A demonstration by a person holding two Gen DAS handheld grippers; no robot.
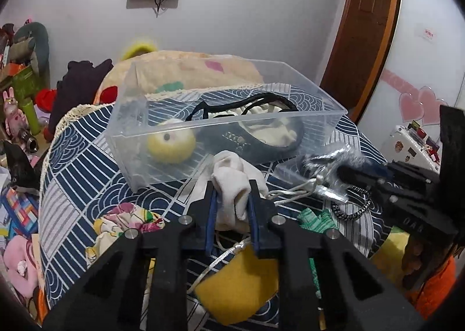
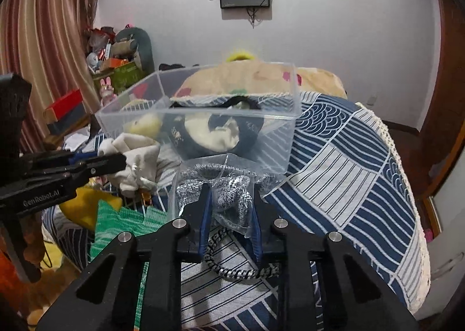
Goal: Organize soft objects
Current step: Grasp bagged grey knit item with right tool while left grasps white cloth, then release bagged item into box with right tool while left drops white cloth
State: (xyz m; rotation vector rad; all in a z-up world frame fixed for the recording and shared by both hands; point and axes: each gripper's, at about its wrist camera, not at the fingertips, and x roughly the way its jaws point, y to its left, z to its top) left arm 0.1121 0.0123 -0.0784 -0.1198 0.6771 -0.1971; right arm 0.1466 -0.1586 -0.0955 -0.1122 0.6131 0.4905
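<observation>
My left gripper (image 1: 231, 200) has its blue-padded fingers closed on a cream-white drawstring cloth pouch (image 1: 235, 180), pinching the bunched fabric just in front of the clear plastic storage box (image 1: 319, 111). From my right wrist view the same pouch (image 2: 136, 162) hangs at the tip of the left gripper (image 2: 116, 161), close to the box's near corner.

My right gripper (image 2: 231, 209) is clamped on a crinkly clear plastic bag of silver-grey metallic hair ties (image 2: 229, 194) — the bag sits squeezed between the pads, touching the box's front wall (image 2: 279, 156). In the left view that bag (image 1: 328, 162) shows as a silvery blur at the right gripper's (image 1: 345, 174) tip.

Inside the box lie a round pale-yellow plush ball (image 1: 171, 143) at the left end and a dark navy headband wrapped around white fabric (image 1: 261, 133) beside it.

Outward, on the blue-and-white wave-patterned bedspread (image 2: 348, 162), a black-and-white braided cord loop (image 2: 232, 270) lies under my right gripper, a green knitted cloth (image 2: 116, 223) and a yellow felt piece (image 1: 232, 284) lie near the lower edge, and a floral fabric scrunchie (image 1: 128, 217) rests left of my left gripper.
</observation>
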